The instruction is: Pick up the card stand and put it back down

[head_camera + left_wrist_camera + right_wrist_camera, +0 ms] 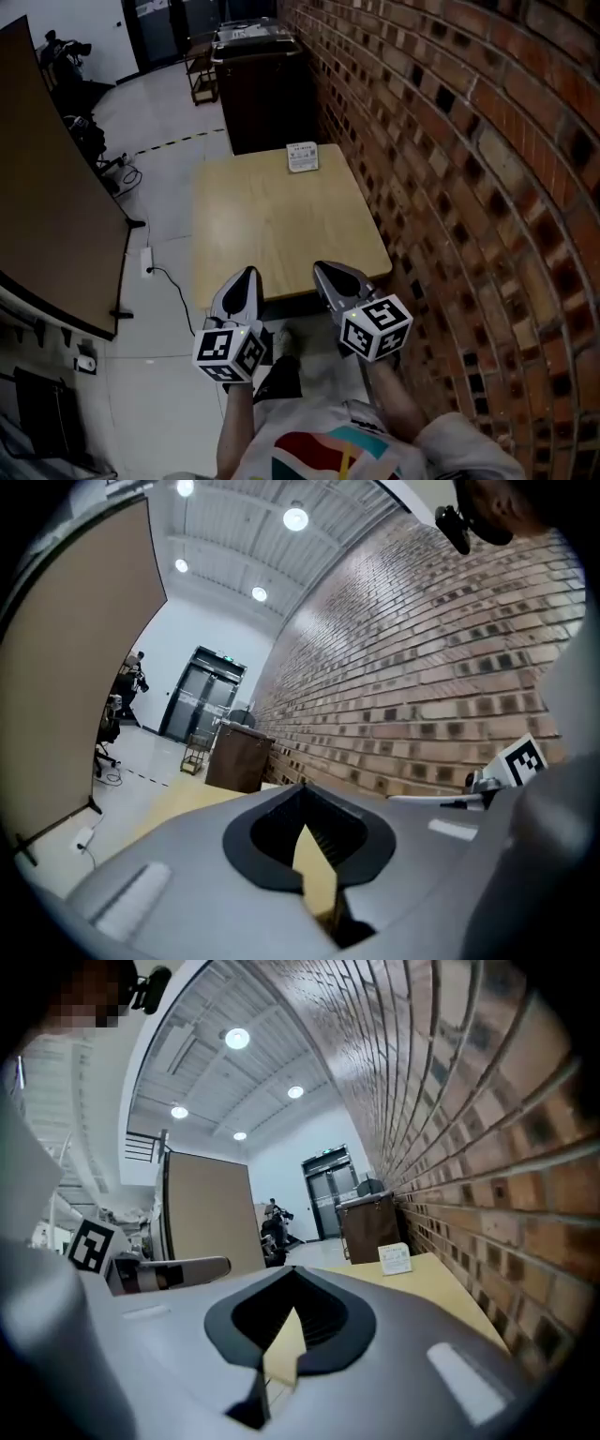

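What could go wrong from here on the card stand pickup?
The card stand sits at the far edge of the table; a nudge could push it off. The left gripper and right gripper both look shut; reaching in unopened would likely knock it over. The brick wall crowds the right side.

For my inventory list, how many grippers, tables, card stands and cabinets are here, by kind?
Grey two-jaw grippers: 2 (left gripper, right gripper)
Light wooden square table: 1
Small white card stand: 1
Dark brown cabinet: 1
Total: 5

Print on card stand (302,157) too small to read; no other text legible
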`<action>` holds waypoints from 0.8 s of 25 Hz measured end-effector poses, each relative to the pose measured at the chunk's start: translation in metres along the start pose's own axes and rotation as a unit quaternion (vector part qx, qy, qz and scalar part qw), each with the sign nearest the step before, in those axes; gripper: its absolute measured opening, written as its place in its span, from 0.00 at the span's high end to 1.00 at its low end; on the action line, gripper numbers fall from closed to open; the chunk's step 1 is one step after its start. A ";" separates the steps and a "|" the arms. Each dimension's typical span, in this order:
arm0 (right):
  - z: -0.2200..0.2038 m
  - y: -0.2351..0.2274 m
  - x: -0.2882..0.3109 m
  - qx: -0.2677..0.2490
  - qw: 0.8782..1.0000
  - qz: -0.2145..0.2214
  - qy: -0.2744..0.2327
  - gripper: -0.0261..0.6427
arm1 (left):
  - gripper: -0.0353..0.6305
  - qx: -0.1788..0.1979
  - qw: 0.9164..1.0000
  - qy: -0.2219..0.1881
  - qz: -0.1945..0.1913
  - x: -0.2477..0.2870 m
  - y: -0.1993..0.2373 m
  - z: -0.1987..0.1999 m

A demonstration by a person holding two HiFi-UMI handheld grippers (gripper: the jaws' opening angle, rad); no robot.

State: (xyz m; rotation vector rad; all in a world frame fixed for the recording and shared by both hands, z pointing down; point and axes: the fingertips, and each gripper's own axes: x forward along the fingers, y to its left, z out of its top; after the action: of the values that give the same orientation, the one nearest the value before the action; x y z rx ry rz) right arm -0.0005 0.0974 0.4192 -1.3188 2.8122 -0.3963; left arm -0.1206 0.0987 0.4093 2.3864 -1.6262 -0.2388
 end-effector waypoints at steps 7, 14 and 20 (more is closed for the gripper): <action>0.026 -0.076 0.136 -0.031 0.993 -0.045 0.107 0.83 | 0.94 0.000 0.999 0.021 -0.037 0.149 0.059 0.048; -0.014 -0.116 0.194 -0.031 0.969 -0.050 0.239 0.96 | 0.94 -0.041 0.997 0.047 -0.037 0.211 0.087 0.028; -0.004 -0.153 0.228 -0.015 0.977 -0.015 0.210 0.96 | 0.94 -0.013 0.998 0.054 -0.031 0.252 0.090 0.030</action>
State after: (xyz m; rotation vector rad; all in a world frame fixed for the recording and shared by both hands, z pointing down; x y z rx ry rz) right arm -0.0329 -0.1686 0.4803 -1.4323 3.1438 -0.7131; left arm -0.1167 -0.1706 0.4072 2.3881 -1.4951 -0.1376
